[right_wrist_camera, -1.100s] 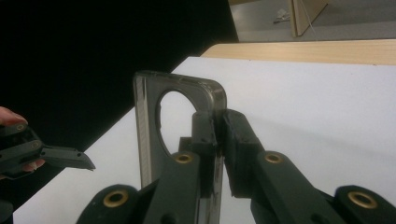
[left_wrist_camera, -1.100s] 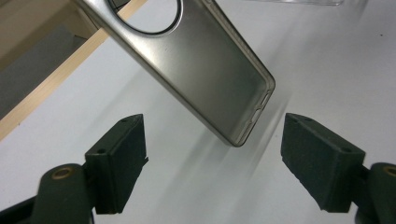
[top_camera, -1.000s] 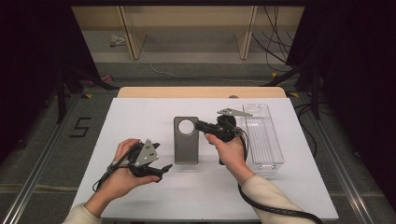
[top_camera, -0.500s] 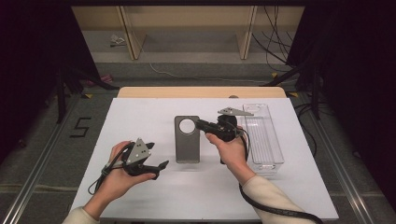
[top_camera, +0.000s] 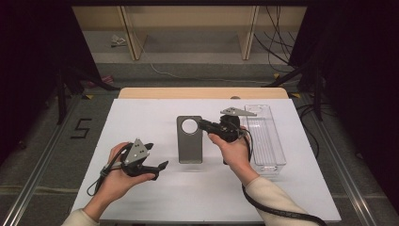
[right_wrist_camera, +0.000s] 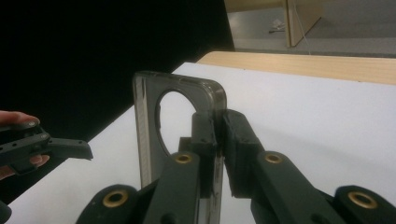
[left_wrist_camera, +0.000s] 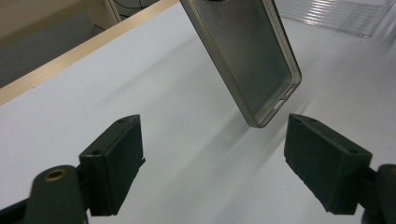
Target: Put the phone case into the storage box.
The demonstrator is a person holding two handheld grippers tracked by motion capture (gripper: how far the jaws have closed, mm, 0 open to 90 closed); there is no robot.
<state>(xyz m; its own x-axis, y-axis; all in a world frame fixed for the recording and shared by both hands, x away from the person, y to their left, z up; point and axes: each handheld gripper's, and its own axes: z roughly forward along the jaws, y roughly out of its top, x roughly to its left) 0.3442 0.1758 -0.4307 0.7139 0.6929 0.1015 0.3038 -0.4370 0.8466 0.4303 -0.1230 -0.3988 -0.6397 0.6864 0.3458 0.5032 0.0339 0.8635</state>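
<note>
Left claw [top_camera: 160, 167] hovers low over the white bench [top_camera: 141, 117], its jaws spread wide and empty, pointing toward the grey phone case [top_camera: 190, 140]. Right of it, the right claw [top_camera: 203, 124] pinches the case's top edge beside the round cutout, lifting it. A clear tray [top_camera: 267, 136] sits farther right.

A lab or recording room is suggested: a white tabletop [top_camera: 141, 117] is ringed by black curtains [top_camera: 357, 70], cables [top_camera: 277, 42] are trailed over grey carpet [top_camera: 42, 155], and a taped "5" [top_camera: 81, 128] is seen.
</note>
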